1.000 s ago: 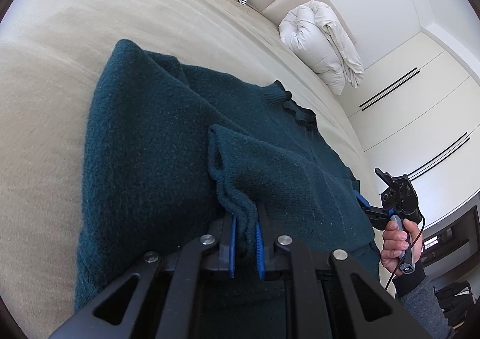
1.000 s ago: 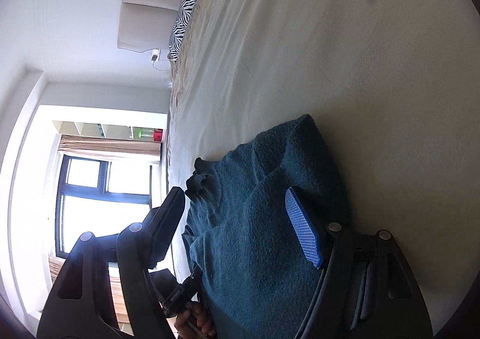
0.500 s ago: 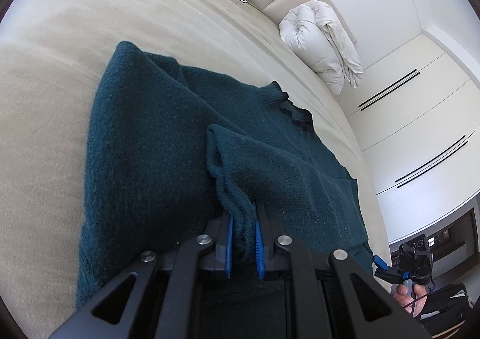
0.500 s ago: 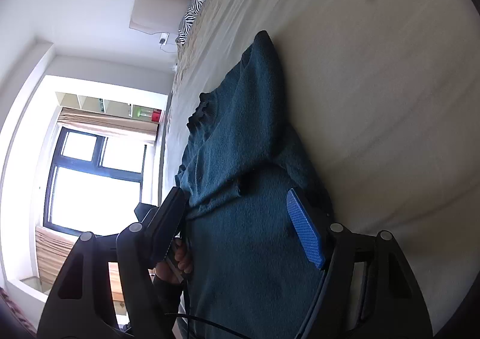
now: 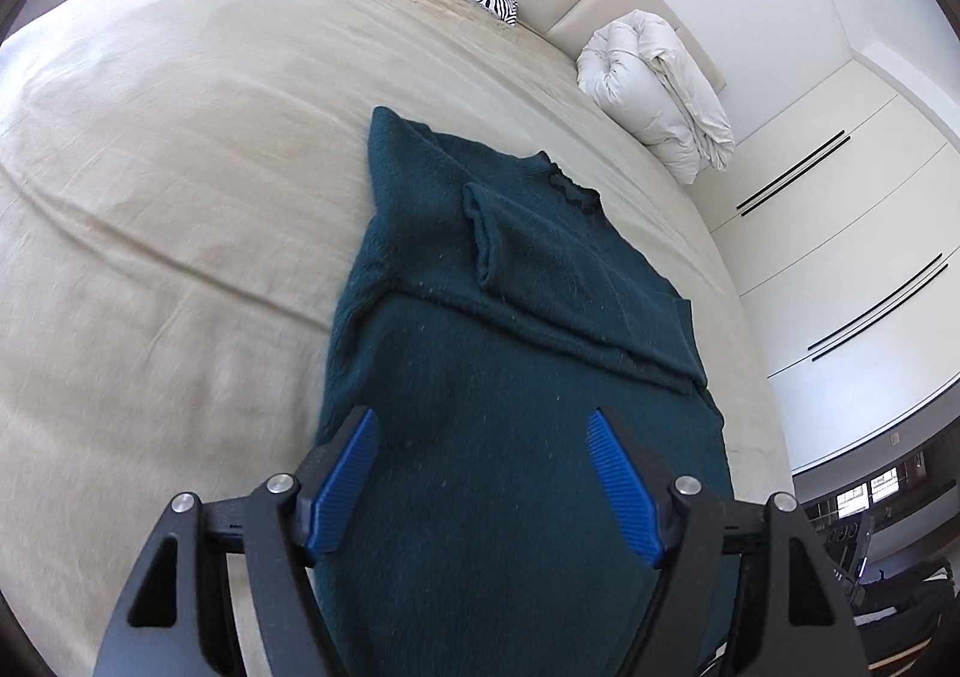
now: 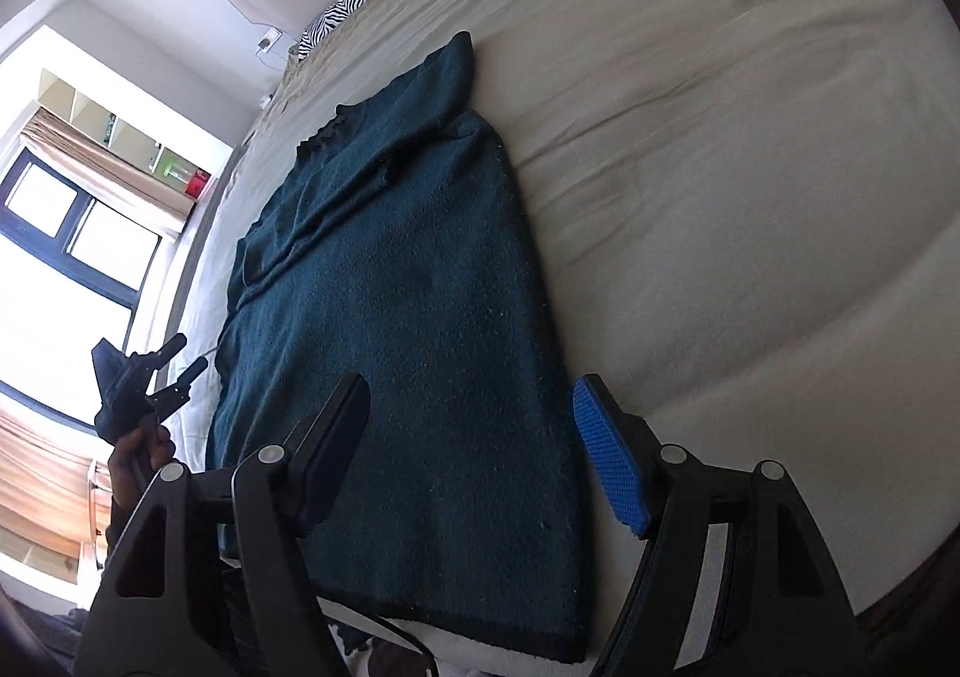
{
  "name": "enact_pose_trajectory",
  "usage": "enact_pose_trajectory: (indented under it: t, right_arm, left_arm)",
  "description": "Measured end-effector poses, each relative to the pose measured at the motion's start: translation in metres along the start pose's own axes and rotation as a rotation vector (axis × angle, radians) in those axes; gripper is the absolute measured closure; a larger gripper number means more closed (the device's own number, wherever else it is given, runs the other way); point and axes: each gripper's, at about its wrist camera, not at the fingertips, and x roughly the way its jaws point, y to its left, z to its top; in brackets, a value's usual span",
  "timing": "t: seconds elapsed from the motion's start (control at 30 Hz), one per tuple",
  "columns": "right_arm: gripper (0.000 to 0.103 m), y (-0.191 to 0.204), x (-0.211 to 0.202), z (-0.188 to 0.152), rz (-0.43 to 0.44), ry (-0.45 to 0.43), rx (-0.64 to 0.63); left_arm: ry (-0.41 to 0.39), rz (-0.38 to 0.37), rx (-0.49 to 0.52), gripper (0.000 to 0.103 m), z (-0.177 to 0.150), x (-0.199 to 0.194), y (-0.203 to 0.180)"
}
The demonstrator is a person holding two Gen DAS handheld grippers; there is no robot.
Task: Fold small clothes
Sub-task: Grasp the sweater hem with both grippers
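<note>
**Teal sweater lies flat on the bed, sleeves folded in**

The dark teal knit sweater (image 5: 516, 377) lies lengthwise on the beige bed (image 5: 168, 209), collar (image 5: 570, 188) toward the headboard and hem toward the foot. Both sleeves are folded across the chest, one cuff (image 5: 480, 233) lying just below the collar.

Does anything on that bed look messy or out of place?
Nothing looks damaged. The teal sweater lies flat on the bed, sleeves folded across its chest; one shoulder corner pokes out slightly. Both grippers are open above it.
</note>
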Motion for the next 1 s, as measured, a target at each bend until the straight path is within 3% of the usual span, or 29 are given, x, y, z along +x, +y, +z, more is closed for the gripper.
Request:
enact_pose_trajectory:
  t: [0.17, 0.33, 0.77, 1.0]
  right_arm:
    - [0.033, -0.005, -0.008, -0.012, -0.028, 0.033, 0.014]
    - [0.033, -0.011, -0.005, -0.033, -0.066, 0.118, 0.013]
    - [0.036, -0.023, -0.014, -0.054, -0.015, 0.176, 0.084]
    - [0.040, -0.022, -0.016, -0.057, -0.025, 0.200, 0.090]
  left_arm:
    - [0.093, 0.025, -0.050, 0.027, -0.064, -0.025, 0.025]
    - [0.120, 0.020, -0.027, 0.027, -0.106, -0.049, 0.027]
    - [0.239, 0.058, 0.007, 0.028, -0.164, -0.072, 0.026]
    - [0.258, 0.051, -0.033, 0.034, -0.159, -0.068, 0.032]
